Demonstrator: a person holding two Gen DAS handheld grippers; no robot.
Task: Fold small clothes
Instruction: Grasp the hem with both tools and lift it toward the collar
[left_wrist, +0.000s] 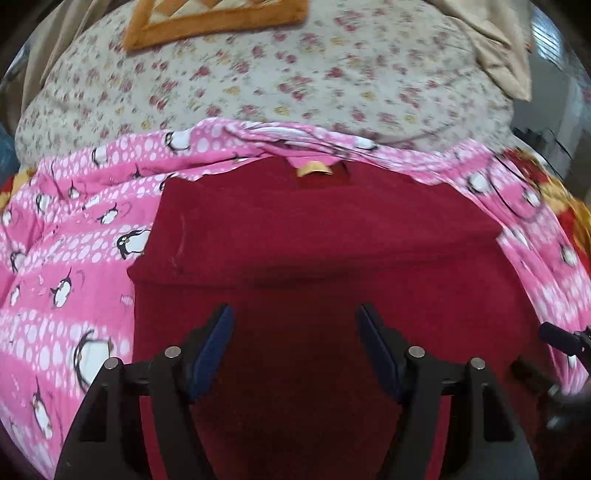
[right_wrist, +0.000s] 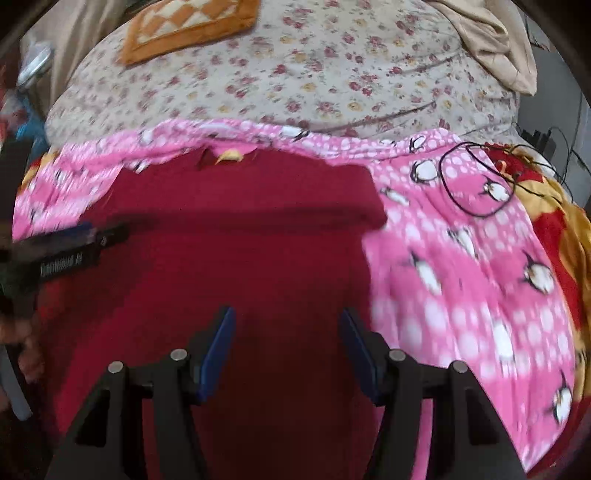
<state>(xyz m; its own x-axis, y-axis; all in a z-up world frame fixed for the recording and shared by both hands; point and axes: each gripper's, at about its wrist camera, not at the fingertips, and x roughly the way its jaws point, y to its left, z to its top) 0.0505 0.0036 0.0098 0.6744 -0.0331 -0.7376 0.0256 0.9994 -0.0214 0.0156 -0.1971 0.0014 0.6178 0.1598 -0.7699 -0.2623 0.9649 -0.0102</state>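
Maroon garment (left_wrist: 314, 240) lies beneath both hand-held grippers (left_wrist: 295, 317) (right_wrist: 287, 321), angled downward, jaws apart, empty.

My left gripper (left_wrist: 295, 325) hangs over the red garment (left_wrist: 325, 236) with its jaws apart and nothing between the blue pads (left_wrist: 216, 347). The garment lies folded on the pink penguin sheet (left_wrist: 74, 236), which shows to both sides of me and past the garment's far edge, where a small yellow tag (left_wrist: 314, 170) peeks out. Beyond that is a floral cover (left_wrist: 258, 85) with an orange mat (left_wrist: 207, 22), and my right gripper (left_wrist: 565, 339) enters low at my right.
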